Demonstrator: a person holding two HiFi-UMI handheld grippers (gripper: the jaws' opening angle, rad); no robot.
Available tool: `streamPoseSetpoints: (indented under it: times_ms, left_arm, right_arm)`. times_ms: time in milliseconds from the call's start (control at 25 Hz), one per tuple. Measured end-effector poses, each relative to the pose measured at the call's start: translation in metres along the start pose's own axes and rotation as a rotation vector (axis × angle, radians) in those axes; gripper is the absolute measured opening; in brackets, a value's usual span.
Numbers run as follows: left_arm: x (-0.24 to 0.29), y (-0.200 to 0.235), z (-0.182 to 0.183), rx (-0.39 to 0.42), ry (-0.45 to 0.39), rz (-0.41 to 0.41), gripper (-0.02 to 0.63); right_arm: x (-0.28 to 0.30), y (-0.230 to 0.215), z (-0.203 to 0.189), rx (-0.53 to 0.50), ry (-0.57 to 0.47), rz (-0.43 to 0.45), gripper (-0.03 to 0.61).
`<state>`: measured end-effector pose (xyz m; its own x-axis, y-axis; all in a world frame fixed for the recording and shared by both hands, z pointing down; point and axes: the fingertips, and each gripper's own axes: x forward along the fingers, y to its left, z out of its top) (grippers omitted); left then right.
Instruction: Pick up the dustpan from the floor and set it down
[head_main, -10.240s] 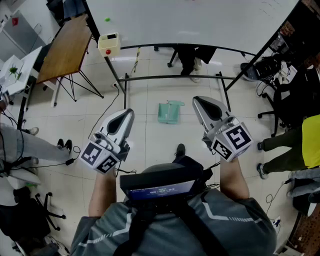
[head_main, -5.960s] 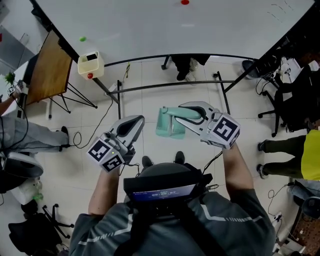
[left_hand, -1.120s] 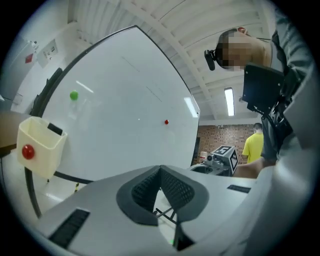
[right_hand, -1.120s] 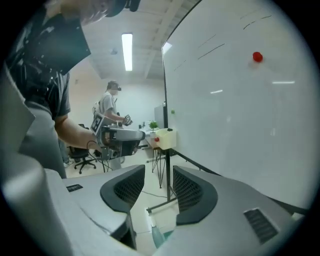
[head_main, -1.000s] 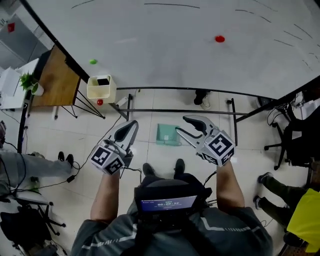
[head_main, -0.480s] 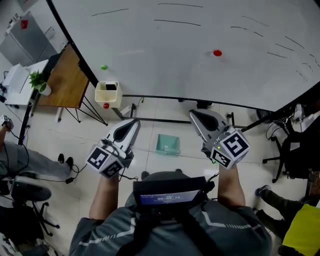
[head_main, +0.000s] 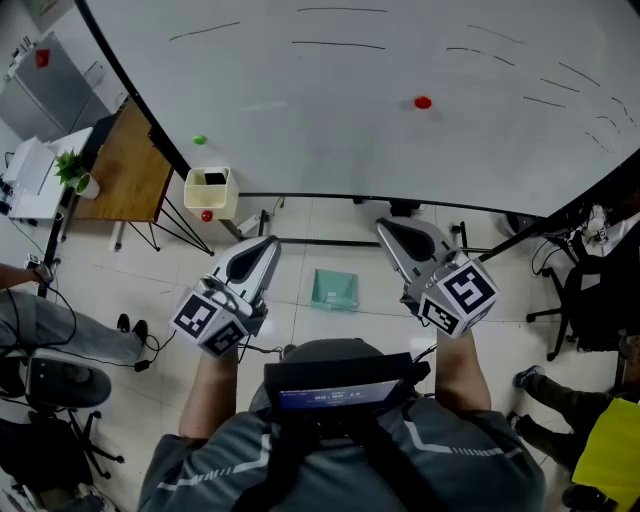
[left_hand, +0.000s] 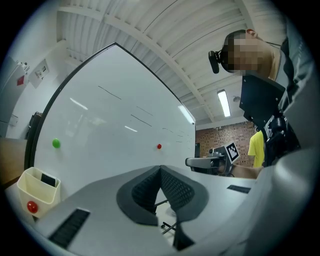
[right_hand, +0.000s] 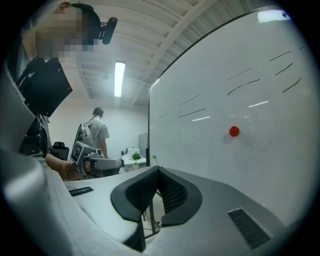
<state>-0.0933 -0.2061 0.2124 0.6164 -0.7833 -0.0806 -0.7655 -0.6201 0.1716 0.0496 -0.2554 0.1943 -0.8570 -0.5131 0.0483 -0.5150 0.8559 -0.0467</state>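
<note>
A pale green dustpan (head_main: 334, 290) lies flat on the tiled floor, between and below my two grippers in the head view. No gripper touches it. My left gripper (head_main: 262, 243) is held level to the dustpan's left, its jaws shut on nothing. In the left gripper view the left gripper (left_hand: 160, 169) has its ribbed pads meeting at the tip. My right gripper (head_main: 392, 226) hangs level to the right of the dustpan, shut and empty. Its pads meet in the right gripper view too, where the right gripper (right_hand: 159, 170) points at the whiteboard. The dustpan shows in neither gripper view.
A big whiteboard (head_main: 330, 120) on a black metal stand (head_main: 350, 242) fills the front, with a red magnet (head_main: 423, 102), a green magnet (head_main: 199, 140) and a cream box (head_main: 211, 190). A wooden table (head_main: 125, 170) stands left. People sit or stand at both sides.
The right gripper held the dustpan earlier, then stood open by it a second ago; its jaws have since shut empty. Both grippers have risen away from the floor.
</note>
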Motion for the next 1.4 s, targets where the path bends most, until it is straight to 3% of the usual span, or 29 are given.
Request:
streamPoseSetpoints:
  times_ms: [600, 1000, 1200, 1400]
  left_arm:
    - [-0.013, -0.01, 0.007, 0.003, 0.026, 0.027, 0.028]
    - [-0.058, -0.029, -0.024, -0.006, 0.098, 0.292, 0.028]
    - [-0.114, -0.057, -0.032, 0.004, 0.073, 0.273, 0.028]
    - [-0.214, -0.067, -0.039, 0.015, 0.047, 0.215, 0.028]
  right_arm:
    - [-0.004, 0.01, 0.004, -0.009, 0.009, 0.02, 0.021]
    - [-0.042, -0.006, -0.042, 0.025, 0.004, 0.123, 0.021]
    - [-0.057, 0.044, -0.046, 0.015, -0.001, 0.104, 0.023]
    - [-0.055, 0.143, -0.057, -0.039, 0.02, 0.044, 0.021]
